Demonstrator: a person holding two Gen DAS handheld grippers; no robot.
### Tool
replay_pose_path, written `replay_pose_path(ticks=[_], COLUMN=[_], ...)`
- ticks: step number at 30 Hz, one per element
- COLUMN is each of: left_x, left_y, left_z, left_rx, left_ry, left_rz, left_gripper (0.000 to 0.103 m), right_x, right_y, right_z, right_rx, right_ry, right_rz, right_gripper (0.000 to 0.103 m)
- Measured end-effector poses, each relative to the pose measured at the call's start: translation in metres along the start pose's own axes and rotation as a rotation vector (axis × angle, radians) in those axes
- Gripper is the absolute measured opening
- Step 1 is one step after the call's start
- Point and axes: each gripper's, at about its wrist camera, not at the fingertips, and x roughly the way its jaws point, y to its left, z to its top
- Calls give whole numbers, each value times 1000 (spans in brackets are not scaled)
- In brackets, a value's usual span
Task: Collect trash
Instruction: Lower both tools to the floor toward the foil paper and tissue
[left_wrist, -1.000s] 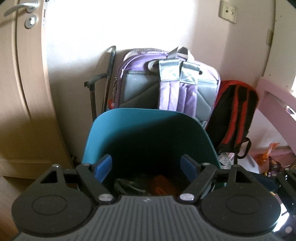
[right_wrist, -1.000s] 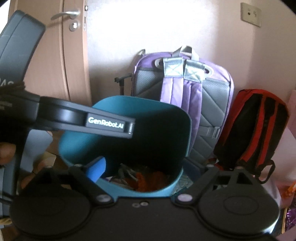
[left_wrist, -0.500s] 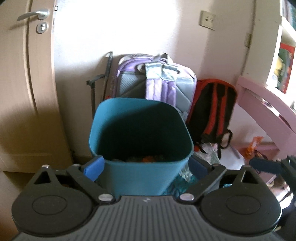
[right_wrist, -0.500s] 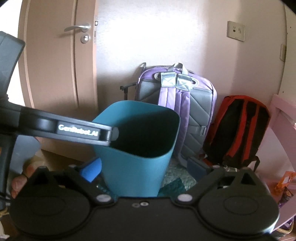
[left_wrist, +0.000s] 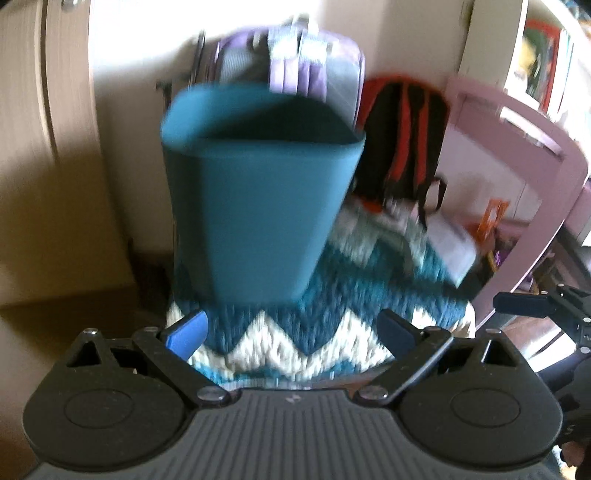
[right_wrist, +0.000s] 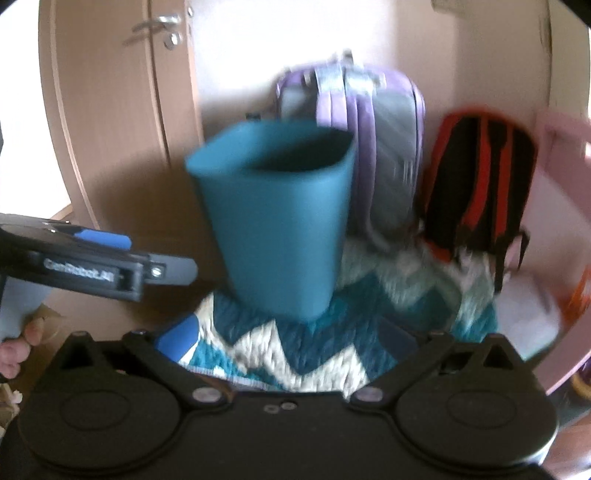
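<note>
- My left gripper (left_wrist: 293, 330) is spread wide, holding nothing.
- My right gripper (right_wrist: 286, 338) is likewise spread and holds nothing.
- The bin (right_wrist: 277, 218) stands upright on the rug (right_wrist: 295, 347), ahead of both, before the backpacks (right_wrist: 369, 122).

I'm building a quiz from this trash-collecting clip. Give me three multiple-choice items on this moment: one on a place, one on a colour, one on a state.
1. Where does the bin stand?
A. on the zigzag rug
B. on a shelf
C. inside the purple backpack

2. What colour is the bin?
A. yellow
B. teal
C. white

3. How is the left hand-held gripper?
A. shut on a wrapper
B. shut on the bin's rim
C. open, holding nothing

Answers:
1 A: its base sits on the far edge of the rug, in front of the purple backpack.
2 B: its walls are teal in both views.
3 C: its blue fingers stand wide apart with only rug between them.
</note>
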Motion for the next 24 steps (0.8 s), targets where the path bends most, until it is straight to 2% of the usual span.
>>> replay_pose_path(ticks=[4, 10, 13, 17, 20, 24], left_x=[47, 122, 161, 211, 245, 289], left_y=[8, 36, 51, 69, 79, 90], left_z=[-39, -102, -135, -174, -193, -217], left_rx=[-46, -193, -274, -335, -337, -289], left_ry=[113, 273, 367, 477, 527, 579], left_rz=[30, 117, 172, 225, 256, 332], left_gripper=[99, 99, 99, 98, 98, 98], right_x=[32, 91, 123, 168, 205, 254], right_y=[-10, -31, -42, -55, -60, -66], right_z=[-44, -106, -134, -170, -195, -222], right_rx=[35, 117, 199, 323, 388, 417], right_ry=[51, 122, 181, 279, 353, 429], right_rz=[-5, -10, -6, -4, -14, -62], right_gripper=[103, 103, 101, 98, 96, 94])
